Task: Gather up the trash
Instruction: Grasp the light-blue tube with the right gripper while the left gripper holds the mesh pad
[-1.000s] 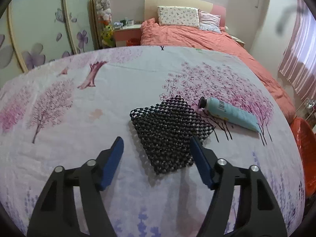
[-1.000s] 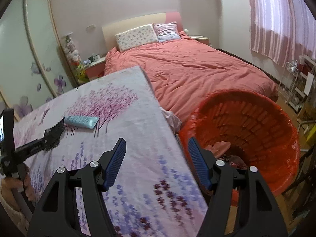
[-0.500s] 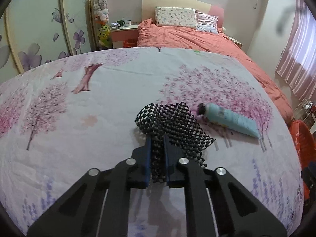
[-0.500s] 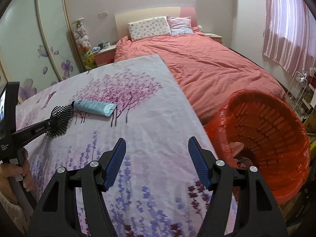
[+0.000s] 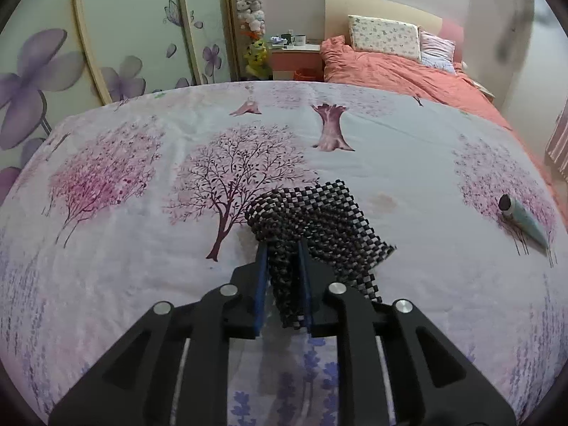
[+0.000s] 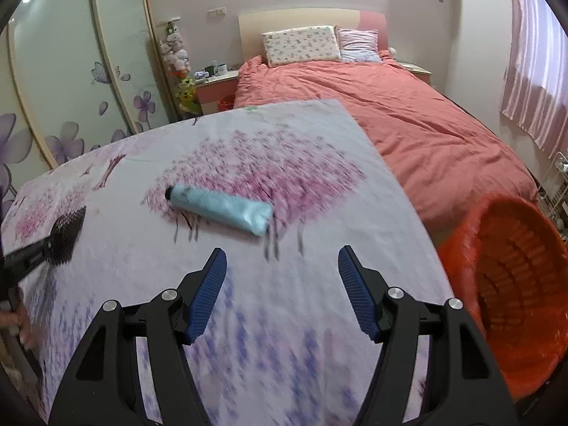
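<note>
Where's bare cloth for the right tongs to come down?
Bare tablecloth lies between the right tongs and the blue tube, and rightward to the table edge by the orange basket. Leftward is crowded: left tongs grip the mesh mat.

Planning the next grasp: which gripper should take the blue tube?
Right. The right gripper is open and faces the blue tube, with the orange basket beside it. The left gripper is shut on the black mesh mat.

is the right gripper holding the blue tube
No, the right gripper is open and empty, with the blue tube lying on the flowered cloth ahead of its fingers.
</note>
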`<control>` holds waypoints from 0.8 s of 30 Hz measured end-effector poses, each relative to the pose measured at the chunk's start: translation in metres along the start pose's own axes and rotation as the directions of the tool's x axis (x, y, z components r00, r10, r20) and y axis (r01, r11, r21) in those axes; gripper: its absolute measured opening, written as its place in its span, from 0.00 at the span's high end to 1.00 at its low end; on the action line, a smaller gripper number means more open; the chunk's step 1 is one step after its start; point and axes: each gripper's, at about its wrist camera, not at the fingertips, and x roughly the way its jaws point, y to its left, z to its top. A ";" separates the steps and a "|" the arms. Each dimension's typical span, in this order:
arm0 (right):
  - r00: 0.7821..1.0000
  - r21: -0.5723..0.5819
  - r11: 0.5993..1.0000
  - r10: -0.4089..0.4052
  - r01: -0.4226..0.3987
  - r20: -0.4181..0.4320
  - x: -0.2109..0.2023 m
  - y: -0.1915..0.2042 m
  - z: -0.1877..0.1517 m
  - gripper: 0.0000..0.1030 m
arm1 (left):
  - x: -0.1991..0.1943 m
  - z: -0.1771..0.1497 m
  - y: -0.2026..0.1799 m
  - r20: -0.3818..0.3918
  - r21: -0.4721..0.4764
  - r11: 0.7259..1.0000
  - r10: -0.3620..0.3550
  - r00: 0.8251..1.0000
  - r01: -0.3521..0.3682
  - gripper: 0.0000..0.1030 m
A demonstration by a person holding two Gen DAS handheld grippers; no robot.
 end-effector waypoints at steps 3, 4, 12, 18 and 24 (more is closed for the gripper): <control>0.999 -0.011 0.999 -0.040 0.039 -0.019 0.023 0.007 0.018 0.37 | 0.000 -0.002 -0.001 -0.001 0.007 1.000 0.009 1.000 -0.009 0.82; 0.997 -0.020 0.997 -0.072 0.072 -0.029 0.035 0.010 0.027 0.37 | 0.000 -0.002 -0.001 -0.002 0.007 1.000 0.009 1.000 -0.009 0.81; 0.977 -0.085 0.987 -0.150 0.138 -0.155 0.083 0.010 0.050 0.37 | 0.004 -0.001 0.007 -0.011 -0.029 0.999 -0.015 1.000 0.015 0.76; 0.977 -0.126 0.992 -0.016 -0.011 -0.213 0.062 0.017 0.030 0.38 | 0.006 -0.001 0.010 -0.012 -0.036 0.999 -0.023 1.000 0.023 0.76; 0.992 -0.051 0.997 0.046 -0.052 -0.115 0.036 0.021 0.027 0.40 | 0.006 -0.001 0.012 -0.012 -0.042 0.999 -0.031 0.999 0.030 0.76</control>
